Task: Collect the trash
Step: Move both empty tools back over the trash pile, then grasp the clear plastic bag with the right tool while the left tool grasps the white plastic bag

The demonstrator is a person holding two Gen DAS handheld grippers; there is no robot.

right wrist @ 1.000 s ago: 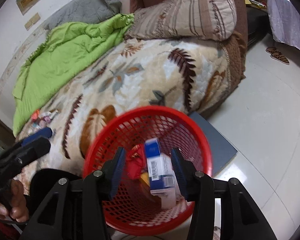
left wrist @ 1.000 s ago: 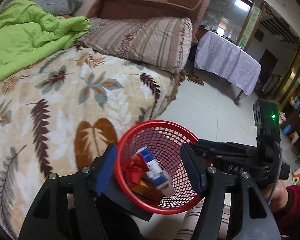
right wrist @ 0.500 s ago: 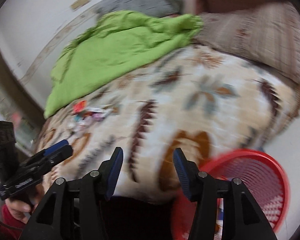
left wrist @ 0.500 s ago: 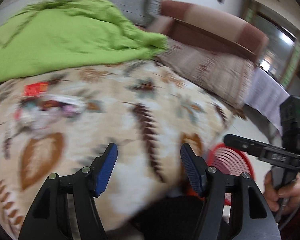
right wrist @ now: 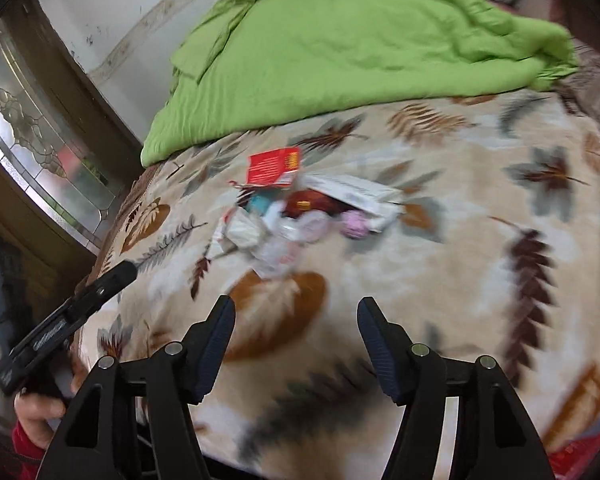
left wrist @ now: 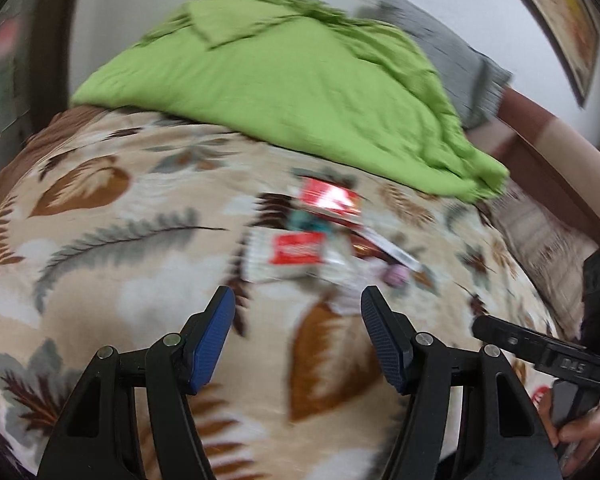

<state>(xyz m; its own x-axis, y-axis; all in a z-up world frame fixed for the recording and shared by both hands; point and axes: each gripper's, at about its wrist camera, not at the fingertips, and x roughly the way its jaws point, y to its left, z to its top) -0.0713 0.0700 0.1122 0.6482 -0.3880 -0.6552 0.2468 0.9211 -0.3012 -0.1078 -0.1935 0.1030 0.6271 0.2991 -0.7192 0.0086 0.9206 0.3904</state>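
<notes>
A heap of trash lies on the leaf-patterned bed cover [left wrist: 100, 280]: a red packet [left wrist: 329, 197] [right wrist: 274, 166], a white wrapper with a red label [left wrist: 296, 254], a long white carton [right wrist: 350, 190], a pink crumpled bit [right wrist: 356, 226]. My left gripper [left wrist: 296, 312] is open above the cover, just short of the heap, nothing between its blue pads. The jaws of my right gripper [right wrist: 296, 312] are opening and hold nothing; the heap lies ahead of them. Each gripper also shows in the other's view, at the side: the right one [left wrist: 540, 348], the left one [right wrist: 68, 316].
A green quilt [left wrist: 300, 80] [right wrist: 340, 40] is bunched on the far side of the bed against the wall. A grey pillow [left wrist: 472, 76] and the brown headboard [left wrist: 548, 140] lie to the right. A glass-panelled door [right wrist: 32, 136] stands left of the bed. A red basket rim [right wrist: 572, 460] peeks at bottom right.
Both grippers have swung away from the red basket, where a blue-and-white box was let go, and now face the trash heap on the bed. The right jaws stand wider.
</notes>
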